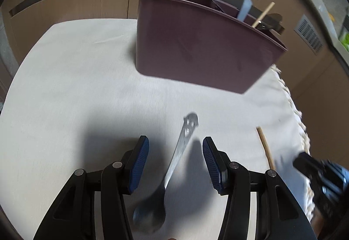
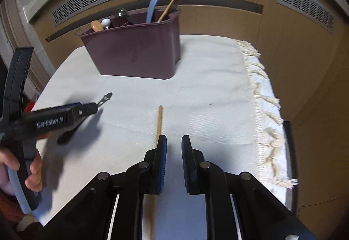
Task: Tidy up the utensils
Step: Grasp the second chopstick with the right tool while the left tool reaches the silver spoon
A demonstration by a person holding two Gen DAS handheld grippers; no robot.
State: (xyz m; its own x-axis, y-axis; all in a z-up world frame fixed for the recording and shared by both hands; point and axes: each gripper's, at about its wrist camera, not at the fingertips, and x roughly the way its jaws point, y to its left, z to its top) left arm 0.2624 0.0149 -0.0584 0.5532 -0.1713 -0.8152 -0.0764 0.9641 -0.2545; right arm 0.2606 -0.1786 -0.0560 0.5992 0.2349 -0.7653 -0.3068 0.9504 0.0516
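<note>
Left gripper (image 1: 175, 161): fingers spread wide, blue pads (image 1: 139, 163) facing each other, nothing pinched. Metal spoon (image 1: 174, 165) flat on the white cloth (image 1: 76, 87) in the gap between them, bowl toward the camera, perforated handle tip reaching past the fingertips; no pad contact visible.

Right gripper (image 2: 174, 161): fingers a narrow gap apart, holding nothing. Wooden stick (image 2: 158, 123) on the cloth, running under the left finger and pointing ahead beyond its tip.

Purple utensil caddy (image 2: 135, 52): upright on the cloth, well ahead of both grippers. Contents: wooden handle, white knob, clear spoon, pale blue handle, slim wooden stick.

Cloth fringe (image 2: 264, 109): right of the right fingers.

A hand (image 2: 21, 165) grips the left gripper's handle.
</note>
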